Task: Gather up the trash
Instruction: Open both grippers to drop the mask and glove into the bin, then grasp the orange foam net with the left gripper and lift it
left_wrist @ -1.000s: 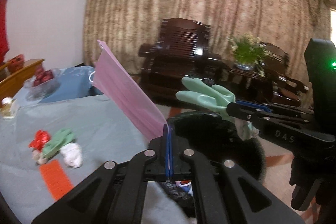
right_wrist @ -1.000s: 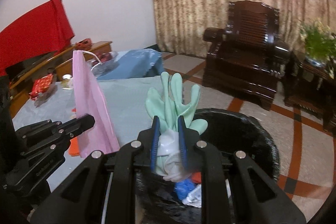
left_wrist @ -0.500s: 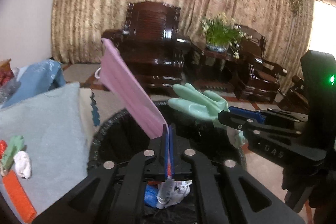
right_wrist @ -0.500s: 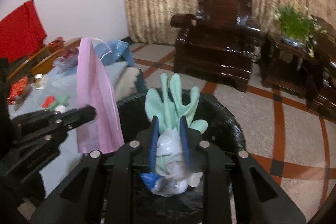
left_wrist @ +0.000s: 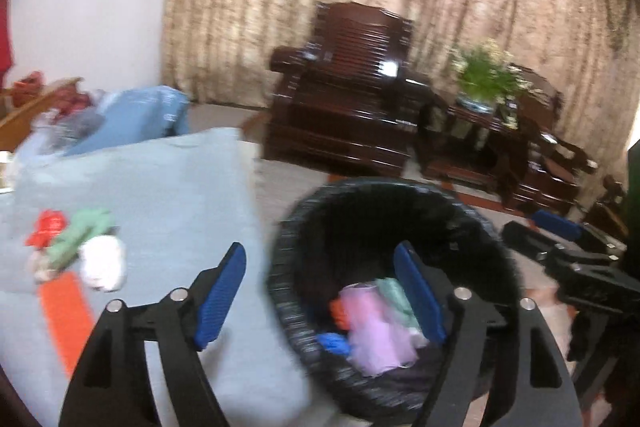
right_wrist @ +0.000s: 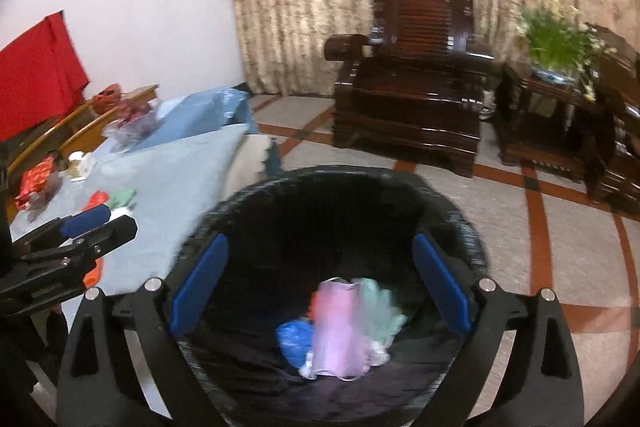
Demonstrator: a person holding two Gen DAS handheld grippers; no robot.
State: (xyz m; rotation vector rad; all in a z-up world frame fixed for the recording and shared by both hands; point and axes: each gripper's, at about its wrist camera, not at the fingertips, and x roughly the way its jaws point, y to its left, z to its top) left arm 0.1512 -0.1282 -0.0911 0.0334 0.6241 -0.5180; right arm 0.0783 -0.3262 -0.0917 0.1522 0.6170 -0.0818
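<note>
Once gripped, mask (right_wrist: pixel 338 327) now binned

You see one black bin (right_wrist: pixel 460 223), with one pink mask (right_wrist: pixel 336 331), one green glove (right_wrist: pixel 380 311) and one blue scrap (right_wrist: pixel 294 341) inside. Two armchairs (right_wrist: pixel 412 99) and one potted plant (right_wrist: pixel 554 43) stand behind.

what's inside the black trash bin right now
Inside the black trash bin lie a pink mask, a green glove, something blue and a bit of red. Whatever sits beneath them is covered.
</note>
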